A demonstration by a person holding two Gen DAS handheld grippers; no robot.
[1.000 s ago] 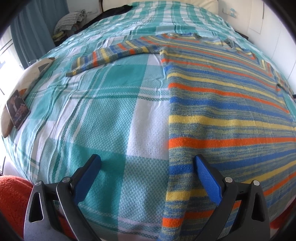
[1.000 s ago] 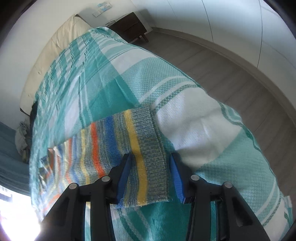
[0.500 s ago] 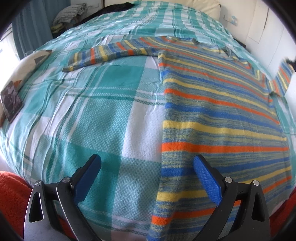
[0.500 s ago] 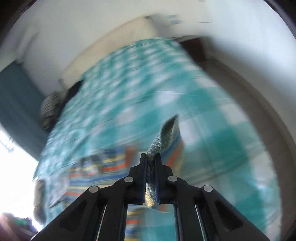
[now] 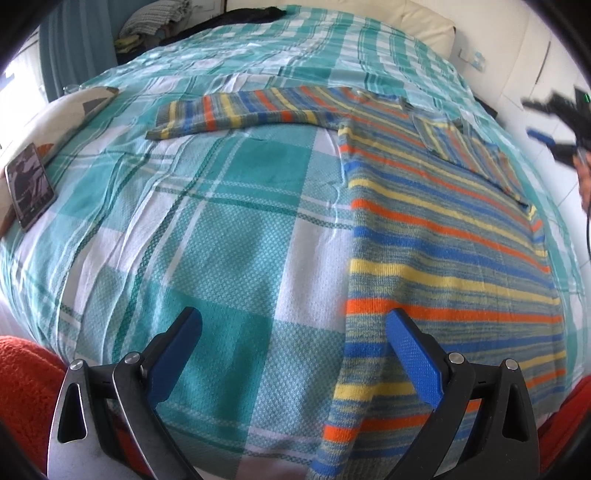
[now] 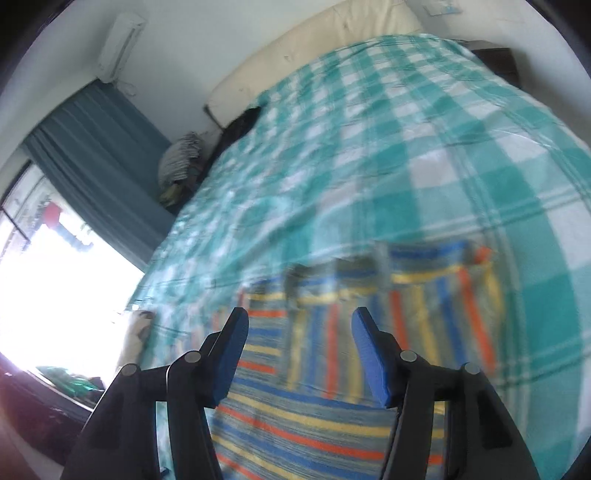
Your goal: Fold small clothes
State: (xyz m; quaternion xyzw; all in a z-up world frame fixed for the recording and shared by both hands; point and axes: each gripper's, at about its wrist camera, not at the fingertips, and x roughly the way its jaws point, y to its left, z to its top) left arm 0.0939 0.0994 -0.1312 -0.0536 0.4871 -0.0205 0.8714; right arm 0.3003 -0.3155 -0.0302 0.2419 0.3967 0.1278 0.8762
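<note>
A striped knit sweater (image 5: 443,236) in blue, orange and yellow lies flat on the bed. Its left sleeve (image 5: 236,114) stretches out to the left. Its right sleeve (image 5: 465,147) lies folded across the chest; it also shows in the right wrist view (image 6: 424,306). My left gripper (image 5: 293,332) is open and empty above the bedspread at the sweater's lower left edge. My right gripper (image 6: 299,332) is open and empty just above the sweater, near the folded sleeve. It also appears, blurred, at the right edge of the left wrist view (image 5: 554,122).
The teal and white checked bedspread (image 5: 221,229) covers the bed. A phone (image 5: 27,184) lies on a cushion at the left edge. Folded clothes (image 5: 155,22) sit at the far left. Teal curtain (image 6: 99,147), a bright window and a cream headboard (image 6: 314,40) stand beyond.
My right gripper carried the right sleeve up and over, laid it across the sweater's chest, then opened and let go. My left gripper stayed open and shifted little.
</note>
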